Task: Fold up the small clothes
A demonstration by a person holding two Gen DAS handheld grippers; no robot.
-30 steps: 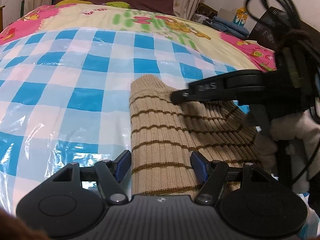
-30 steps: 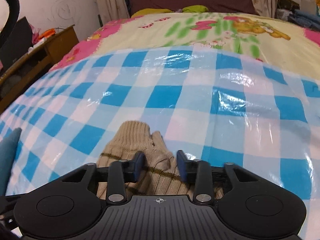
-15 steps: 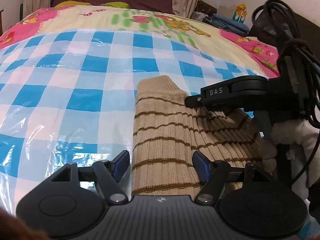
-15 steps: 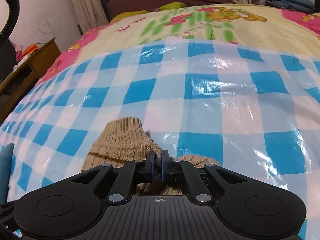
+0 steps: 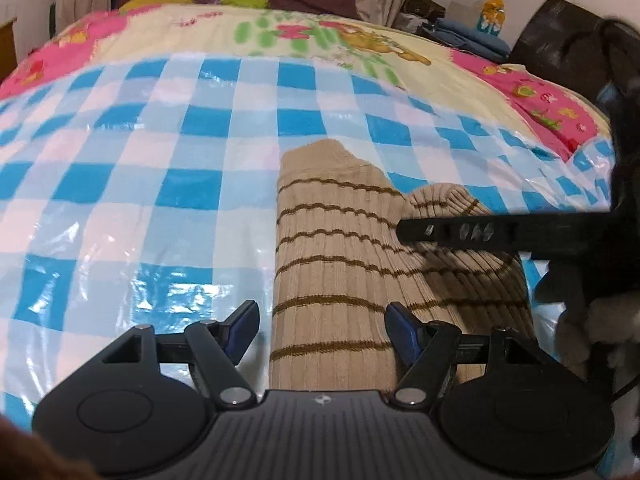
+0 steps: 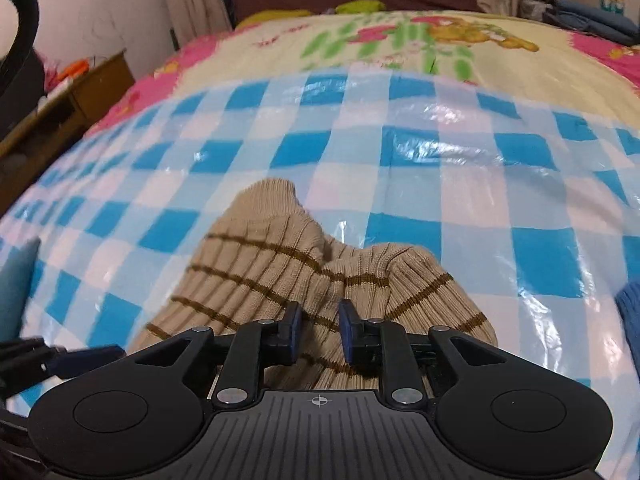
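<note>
Tan striped sweater (image 5: pixel 340 280) lies on the blue checked sheet (image 5: pixel 160 160) on the bed, nearer its front edge. Left gripper (image 5: pixel 320 326) wide open, straddling the sweater. Right gripper (image 6: pixel 319 334) just opened a bit, pads off the knit, released.

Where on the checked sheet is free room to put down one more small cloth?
The checked sheet is bare left of the striped socks and beyond them, up to the cartoon blanket. Right of the socks it is crowded: the right tool and something blue.
</note>
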